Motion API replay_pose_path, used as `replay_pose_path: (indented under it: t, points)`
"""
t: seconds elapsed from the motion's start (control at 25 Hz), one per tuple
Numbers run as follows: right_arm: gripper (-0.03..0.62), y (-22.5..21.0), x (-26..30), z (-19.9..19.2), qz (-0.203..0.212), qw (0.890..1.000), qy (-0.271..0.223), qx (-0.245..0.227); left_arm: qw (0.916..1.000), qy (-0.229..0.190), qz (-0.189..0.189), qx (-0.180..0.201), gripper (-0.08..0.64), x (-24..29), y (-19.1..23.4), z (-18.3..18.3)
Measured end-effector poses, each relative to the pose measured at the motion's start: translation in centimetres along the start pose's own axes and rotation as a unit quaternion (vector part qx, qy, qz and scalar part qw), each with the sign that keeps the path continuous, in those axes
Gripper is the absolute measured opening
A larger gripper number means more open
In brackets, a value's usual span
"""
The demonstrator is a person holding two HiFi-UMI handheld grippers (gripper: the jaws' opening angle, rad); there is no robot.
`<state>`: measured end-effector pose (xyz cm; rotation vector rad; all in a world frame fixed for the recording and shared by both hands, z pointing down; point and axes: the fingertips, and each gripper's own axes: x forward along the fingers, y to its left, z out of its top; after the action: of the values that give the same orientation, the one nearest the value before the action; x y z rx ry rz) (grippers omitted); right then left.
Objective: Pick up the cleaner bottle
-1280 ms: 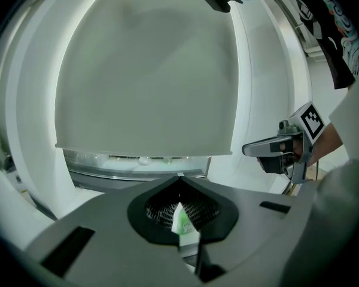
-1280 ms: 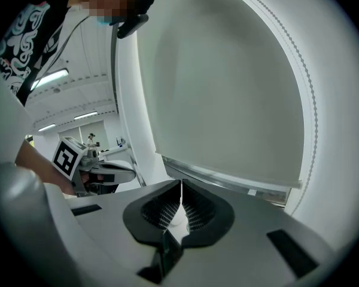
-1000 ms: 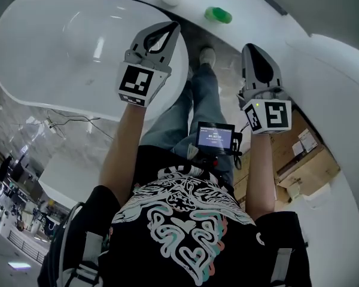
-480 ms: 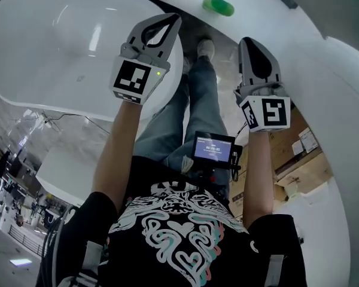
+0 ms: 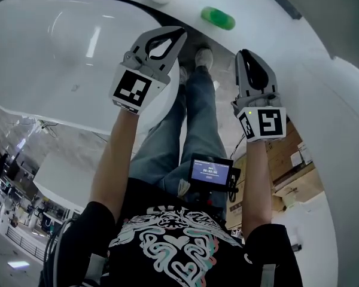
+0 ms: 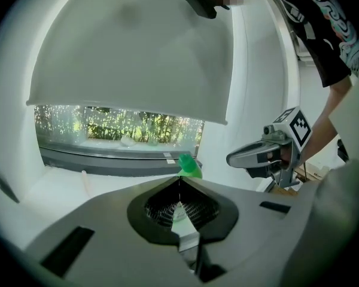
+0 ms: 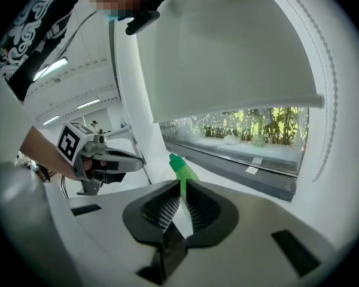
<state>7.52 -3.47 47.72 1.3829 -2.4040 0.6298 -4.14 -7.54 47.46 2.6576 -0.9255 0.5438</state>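
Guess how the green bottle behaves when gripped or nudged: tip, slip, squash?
The green bottle looks like plastic, so probably light and slightly squashy. It seems to stand upright on the glossy white ledge, so a nudge may slide or tip it.

cleaner bottle (image 6: pixel 190 167) base hidden, behind left claw (image 6: pixel 179 182)

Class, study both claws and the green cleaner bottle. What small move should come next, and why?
Probably open the right claw. Its jaws are together with nothing between them, the same as on the left claw, and the green cleaner bottle is straight ahead of it, untouched. A shut claw cannot take it.
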Motion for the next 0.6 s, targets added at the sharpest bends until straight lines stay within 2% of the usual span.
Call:
replay_pose_path:
  t: [0.08,0.28,0.44,0.6]
  points:
    - [0.029,-0.2,0.5,-0.6,0.0,1.0,0.004,-0.001,0.9999,-0.01,-0.002,0.002,0.014,0.4,0.3,-0.2]
    - [0.029,-0.4,2.0,-1.5,0.002,1.0,0.019,-0.002,0.9996,0.011,-0.008,0.024,0.014,1.2,1.3,-1.2]
    - [0.029,-0.6,3.3,-2.3,0.014,1.0,0.028,-0.006,0.9991,0.0,-0.043,0.0,0.015,2.2,1.4,-1.6]
    - [0.037,-0.6,4.7,-3.3,0.023,0.999,0.042,-0.007,0.9979,0.036,-0.054,0.003,0.015,2.9,1.9,-2.9]
